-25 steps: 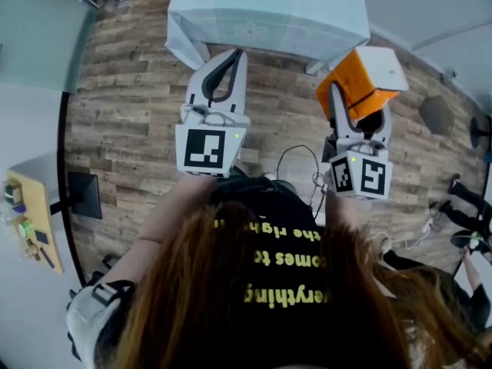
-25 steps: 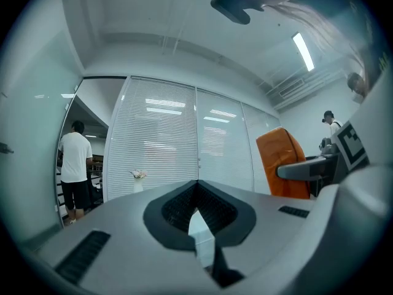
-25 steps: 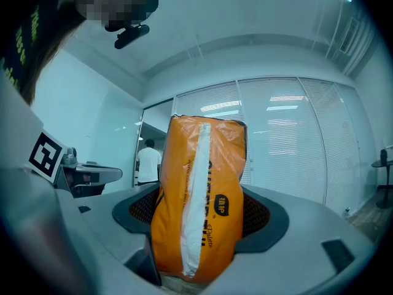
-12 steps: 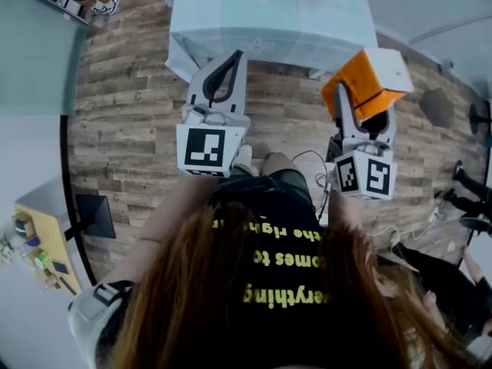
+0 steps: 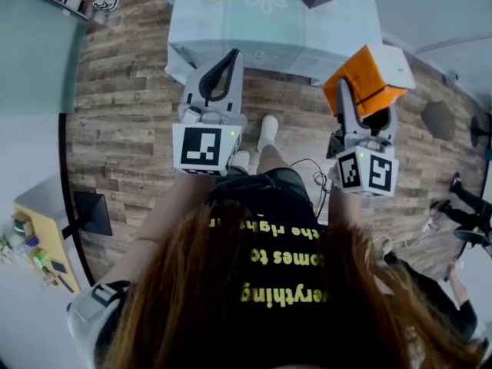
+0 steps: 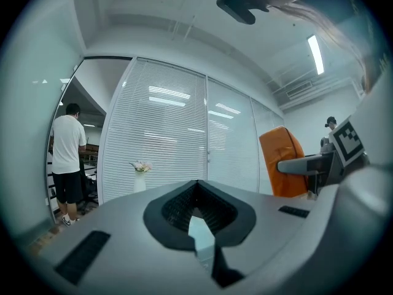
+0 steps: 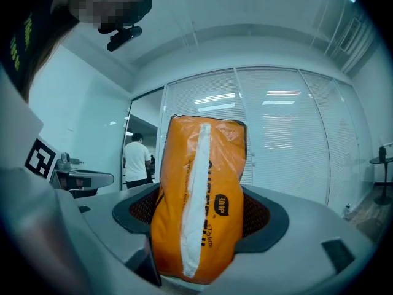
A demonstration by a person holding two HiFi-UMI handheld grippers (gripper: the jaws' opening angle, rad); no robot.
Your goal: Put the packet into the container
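Packet (image 7: 198,195), orange, sits clamped upright in the right gripper (image 5: 361,114); left gripper (image 6: 198,217) is closed on nothing. Only the head view shows the table (image 5: 231,29) ahead; gripper views show blinds and a standing person (image 6: 66,158)

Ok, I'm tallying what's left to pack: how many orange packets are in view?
1: the orange packet, held in the right gripper, near the table's corner. The table runs off the top of the head view, so others may be hidden.
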